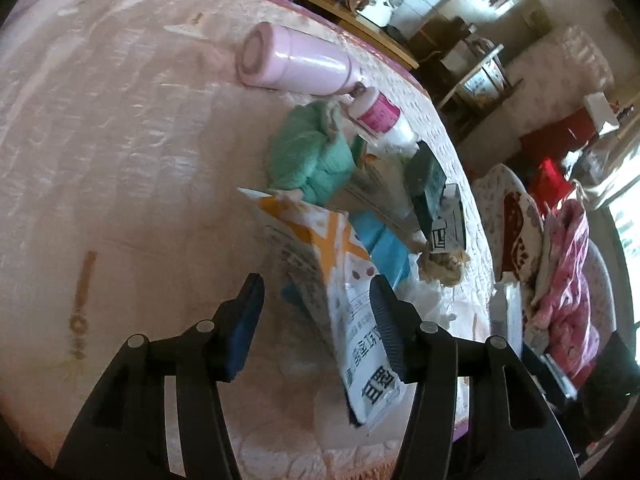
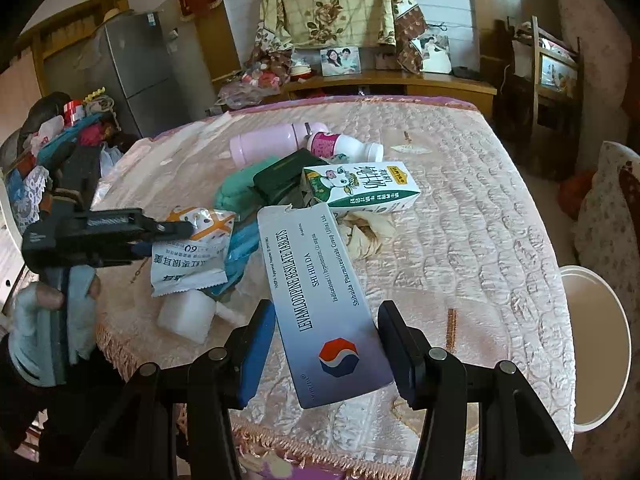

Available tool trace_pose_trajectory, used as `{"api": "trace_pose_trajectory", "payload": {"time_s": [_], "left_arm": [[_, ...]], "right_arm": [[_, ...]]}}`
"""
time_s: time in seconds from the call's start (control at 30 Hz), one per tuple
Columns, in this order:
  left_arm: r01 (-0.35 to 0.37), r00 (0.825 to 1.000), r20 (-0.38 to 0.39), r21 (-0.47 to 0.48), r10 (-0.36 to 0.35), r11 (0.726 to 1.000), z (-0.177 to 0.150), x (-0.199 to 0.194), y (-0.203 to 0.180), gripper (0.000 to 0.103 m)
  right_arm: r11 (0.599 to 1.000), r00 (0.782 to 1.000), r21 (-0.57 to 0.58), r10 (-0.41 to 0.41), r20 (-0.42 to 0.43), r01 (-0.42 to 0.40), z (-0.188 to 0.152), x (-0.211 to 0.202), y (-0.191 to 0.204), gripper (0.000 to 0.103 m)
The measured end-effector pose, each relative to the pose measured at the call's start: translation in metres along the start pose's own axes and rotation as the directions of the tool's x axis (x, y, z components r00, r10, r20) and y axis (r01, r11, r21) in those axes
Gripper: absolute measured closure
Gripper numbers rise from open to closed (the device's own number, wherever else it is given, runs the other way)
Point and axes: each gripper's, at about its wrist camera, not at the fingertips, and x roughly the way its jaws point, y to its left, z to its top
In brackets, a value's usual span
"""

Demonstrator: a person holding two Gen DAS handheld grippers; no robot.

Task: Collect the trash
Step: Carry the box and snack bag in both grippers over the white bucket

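The right gripper (image 2: 326, 354) carries the tablet box (image 2: 320, 304) between its jaws — seemingly clamped — above the desk (image 2: 460, 208), while the left gripper (image 1: 316, 320), jaws spread, straddles the snack wrapper (image 1: 344, 280) — poised to grab it.

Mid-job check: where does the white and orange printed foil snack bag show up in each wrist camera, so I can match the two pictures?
Left wrist: the white and orange printed foil snack bag runs lower centre, between the left gripper's open fingers.
Right wrist: the bag is left of centre, at the left gripper's tips.
Shared landmark: the pink cylindrical thermos flask lying on the table, beyond the pile.
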Motion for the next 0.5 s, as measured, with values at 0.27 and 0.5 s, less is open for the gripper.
{"api": "trace_pose_trajectory", "payload": {"time_s": [0.27,0.5], "left_arm": [[0.036,0.999,0.030,0.123,-0.040,0.992,0.006,-0.027,-0.035,0.085],[0.099,0.995,0.000,0.269,-0.103,0.958,0.006,-0.035,-0.117,0.085]], "right_arm": [[0.999,0.999,0.035,-0.033,0.030,0.032,0.004,-0.015,-0.020,0.051],[0.987,0.993,0.120,-0.112,0.038,0.106,0.003,-0.040,-0.059,0.051]]}}
